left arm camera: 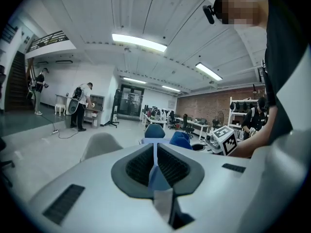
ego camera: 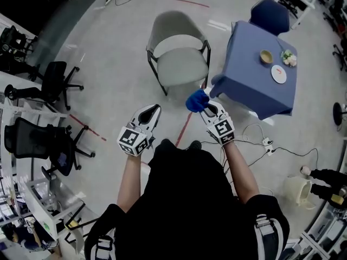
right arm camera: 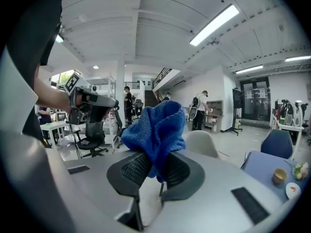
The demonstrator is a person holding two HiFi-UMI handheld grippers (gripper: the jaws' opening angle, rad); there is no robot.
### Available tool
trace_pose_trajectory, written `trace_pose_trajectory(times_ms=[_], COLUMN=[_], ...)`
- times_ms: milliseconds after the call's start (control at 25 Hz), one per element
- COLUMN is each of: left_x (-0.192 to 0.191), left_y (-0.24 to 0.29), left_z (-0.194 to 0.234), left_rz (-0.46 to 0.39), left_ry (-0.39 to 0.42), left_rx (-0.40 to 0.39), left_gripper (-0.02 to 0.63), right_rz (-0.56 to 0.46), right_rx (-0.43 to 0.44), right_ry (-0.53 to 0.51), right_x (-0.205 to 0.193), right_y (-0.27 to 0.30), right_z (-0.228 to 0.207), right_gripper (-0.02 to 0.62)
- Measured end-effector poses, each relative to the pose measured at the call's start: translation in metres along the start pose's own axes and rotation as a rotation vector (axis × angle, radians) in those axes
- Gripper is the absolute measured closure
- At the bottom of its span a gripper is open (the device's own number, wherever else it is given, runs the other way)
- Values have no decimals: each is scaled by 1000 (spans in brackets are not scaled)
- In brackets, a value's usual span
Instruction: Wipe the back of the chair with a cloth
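A grey shell chair (ego camera: pixel 176 47) stands on the floor ahead of me, its seat facing me. It also shows small in the left gripper view as the chair (left arm camera: pixel 99 144) and in the right gripper view as the chair (right arm camera: pixel 204 142). My right gripper (ego camera: pixel 209 110) is shut on a bunched blue cloth (ego camera: pixel 196 100), held short of the chair's front right leg. The cloth (right arm camera: pixel 155 130) bulges up from between that gripper's (right arm camera: pixel 154 166) pads. My left gripper (ego camera: pixel 152 115) hangs level with it to the left, and this gripper (left arm camera: pixel 155 161) is shut with nothing in it.
A blue-clothed table (ego camera: pixel 255 85) stands right of the chair, with a bowl (ego camera: pixel 265 57) and a plate (ego camera: pixel 278 73) on it. A blue chair (ego camera: pixel 269 15) is behind it. Black office chairs (ego camera: pixel 54 80) line the left. Cables (ego camera: pixel 265 142) lie on the floor at right.
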State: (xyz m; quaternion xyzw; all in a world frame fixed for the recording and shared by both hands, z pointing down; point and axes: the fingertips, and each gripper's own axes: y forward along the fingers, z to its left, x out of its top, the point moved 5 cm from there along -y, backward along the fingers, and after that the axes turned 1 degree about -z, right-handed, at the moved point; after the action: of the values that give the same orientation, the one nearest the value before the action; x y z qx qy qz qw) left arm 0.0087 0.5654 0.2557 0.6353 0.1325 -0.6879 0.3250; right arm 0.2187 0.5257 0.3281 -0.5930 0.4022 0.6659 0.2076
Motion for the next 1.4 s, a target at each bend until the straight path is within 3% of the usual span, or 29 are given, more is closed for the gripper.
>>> trace_pose_trajectory(times_ms=[200, 520, 1120, 1400], left_x=[-10, -2, 35, 47], left_y=[-2, 20, 86, 112], left_z=[-1, 41, 195, 247], left_rz=[7, -8, -9, -13], left_ry=[-23, -30, -22, -18], left_rx=[-9, -41, -133, -170], left_gripper=[565, 565, 565, 565], right_rz=[26, 38, 44, 68], right_rx=[-7, -30, -128, -153], right_ry=[3, 11, 35, 48], right_x=[-4, 2, 48, 54], right_y=[-1, 30, 156, 202], right_z=[1, -8, -56, -70], right_gripper=[520, 519, 520, 518])
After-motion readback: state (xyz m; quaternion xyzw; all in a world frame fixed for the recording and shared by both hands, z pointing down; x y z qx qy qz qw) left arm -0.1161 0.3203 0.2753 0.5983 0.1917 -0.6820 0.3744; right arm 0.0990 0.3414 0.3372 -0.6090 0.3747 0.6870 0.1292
